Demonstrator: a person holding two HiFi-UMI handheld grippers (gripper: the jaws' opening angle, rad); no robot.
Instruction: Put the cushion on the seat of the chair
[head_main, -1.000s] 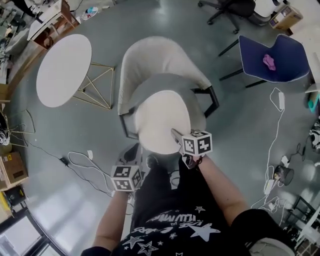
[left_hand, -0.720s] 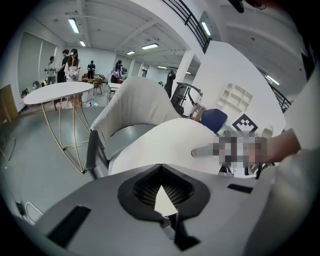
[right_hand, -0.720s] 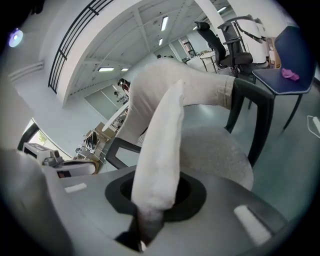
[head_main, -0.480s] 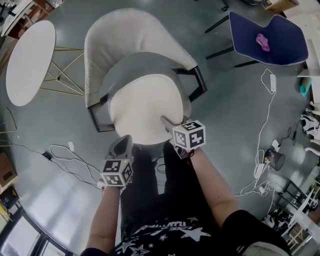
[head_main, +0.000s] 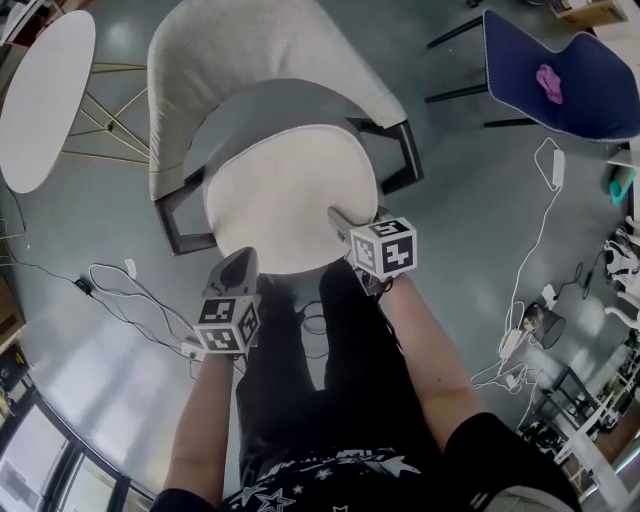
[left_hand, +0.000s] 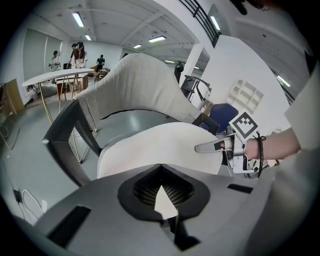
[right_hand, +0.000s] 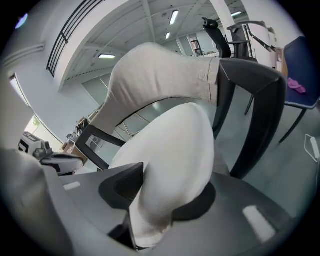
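The round white cushion (head_main: 285, 195) lies over the grey seat (head_main: 250, 105) of the beige-backed chair (head_main: 230, 55). My right gripper (head_main: 335, 215) is at the cushion's near right edge. In the right gripper view that edge (right_hand: 175, 155) fills the gap between the jaws and looks pinched low down; the jaws have just been opening. My left gripper (head_main: 240, 262) sits at the cushion's near left rim, its jaws together and empty, tips (left_hand: 160, 167) pointing at the cushion (left_hand: 165, 145). The left gripper view also shows the right gripper (left_hand: 200, 148) lying on the cushion.
A white oval table (head_main: 45, 90) on gold legs stands to the left. A blue chair (head_main: 560, 80) holding a pink thing (head_main: 552, 82) is at the upper right. Cables (head_main: 120, 290) trail over the grey floor on both sides. The person's legs are just behind the chair's front.
Both grippers have come down and closer to the chair. The cushion has sunk onto the seat. The left gripper has moved up to the cushion's near rim.
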